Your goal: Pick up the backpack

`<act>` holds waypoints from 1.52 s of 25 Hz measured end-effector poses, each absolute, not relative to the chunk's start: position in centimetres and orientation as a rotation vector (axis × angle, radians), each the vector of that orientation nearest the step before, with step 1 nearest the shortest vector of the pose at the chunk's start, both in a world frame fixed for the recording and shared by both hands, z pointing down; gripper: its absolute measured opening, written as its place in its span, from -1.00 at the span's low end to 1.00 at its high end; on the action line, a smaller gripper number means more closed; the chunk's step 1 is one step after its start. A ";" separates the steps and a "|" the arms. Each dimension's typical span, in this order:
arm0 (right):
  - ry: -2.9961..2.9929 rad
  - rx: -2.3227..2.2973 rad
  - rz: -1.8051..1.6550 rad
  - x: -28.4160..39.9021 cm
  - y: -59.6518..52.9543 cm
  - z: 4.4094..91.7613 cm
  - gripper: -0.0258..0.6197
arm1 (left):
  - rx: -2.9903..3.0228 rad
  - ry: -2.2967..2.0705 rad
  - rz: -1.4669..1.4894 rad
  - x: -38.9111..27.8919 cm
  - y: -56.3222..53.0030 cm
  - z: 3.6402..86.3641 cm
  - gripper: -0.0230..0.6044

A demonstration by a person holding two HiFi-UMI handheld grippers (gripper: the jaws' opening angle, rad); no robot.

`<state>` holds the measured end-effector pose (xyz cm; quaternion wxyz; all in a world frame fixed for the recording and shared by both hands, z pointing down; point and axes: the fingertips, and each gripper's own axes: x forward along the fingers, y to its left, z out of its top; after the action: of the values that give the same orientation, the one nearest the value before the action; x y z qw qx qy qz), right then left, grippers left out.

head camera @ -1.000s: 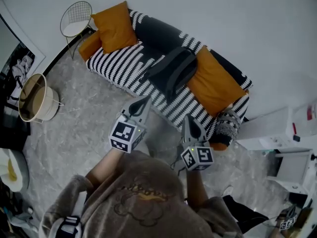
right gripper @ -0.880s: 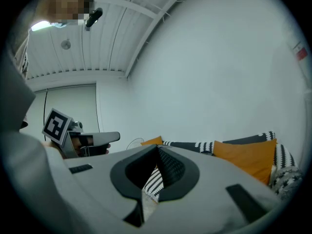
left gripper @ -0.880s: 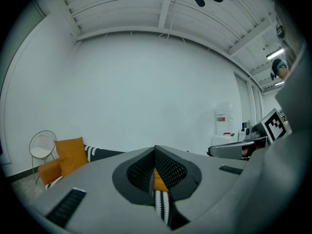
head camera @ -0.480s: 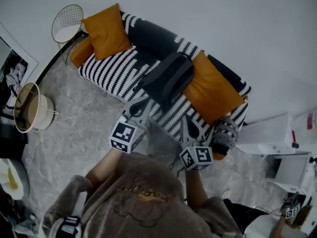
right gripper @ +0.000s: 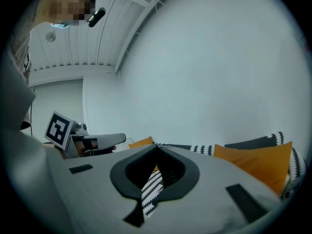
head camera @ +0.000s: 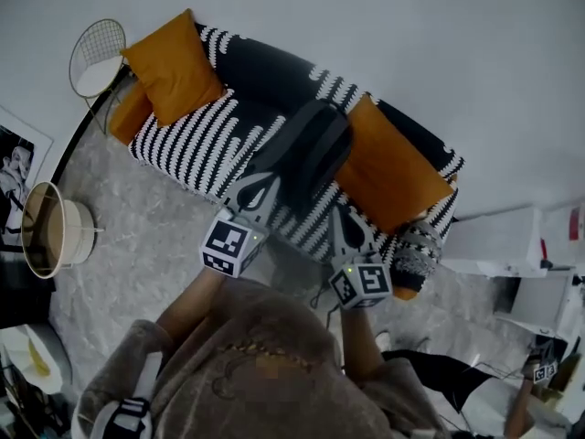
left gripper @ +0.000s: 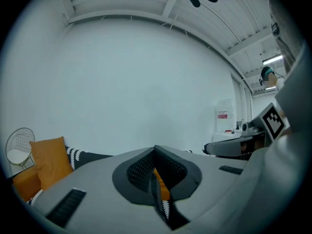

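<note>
A dark grey backpack [head camera: 306,149] lies on the seat of a black-and-white striped sofa [head camera: 196,135], between two orange cushions. My left gripper [head camera: 259,183] is shut and empty, its tips over the sofa's front edge just short of the backpack's lower end. To its right, my right gripper [head camera: 336,216] is also shut and empty, over the striped seat below the backpack and beside the right orange cushion [head camera: 388,167]. In the left gripper view the jaws [left gripper: 157,179] meet, with orange and stripes behind them. The right gripper view shows closed jaws [right gripper: 155,167] over striped fabric.
An orange cushion [head camera: 172,65] leans at the sofa's left end. A wire side table [head camera: 97,48] stands left of the sofa, and a round basket [head camera: 50,231] sits on the marble floor. White furniture [head camera: 512,245] stands to the right. A patterned cushion [head camera: 416,256] lies at the sofa's right end.
Both grippers have advanced toward the sofa and now reach over its front edge, closer to the backpack. Their jaws stayed shut.
</note>
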<state>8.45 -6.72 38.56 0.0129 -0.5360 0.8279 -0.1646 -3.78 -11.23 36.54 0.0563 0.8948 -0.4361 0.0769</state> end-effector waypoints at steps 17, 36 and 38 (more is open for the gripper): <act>2.490 -1.786 -0.618 8.0 -19.6 42.6 -0.92 | 2.710 -1.108 0.357 -2.3 -24.7 41.9 -0.73; 2.380 -1.900 -0.909 10.9 -30.3 54.6 0.13 | 2.577 -1.028 0.446 0.5 -35.7 53.1 0.42; 2.376 -1.906 -0.940 11.1 -31.5 56.7 0.13 | 2.551 -1.022 0.476 0.4 -37.0 54.8 0.41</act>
<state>11.06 -31.46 56.65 -0.0233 -0.5977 0.7452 -0.2947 0.44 -37.04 54.76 0.1754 0.9004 -0.3609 0.1681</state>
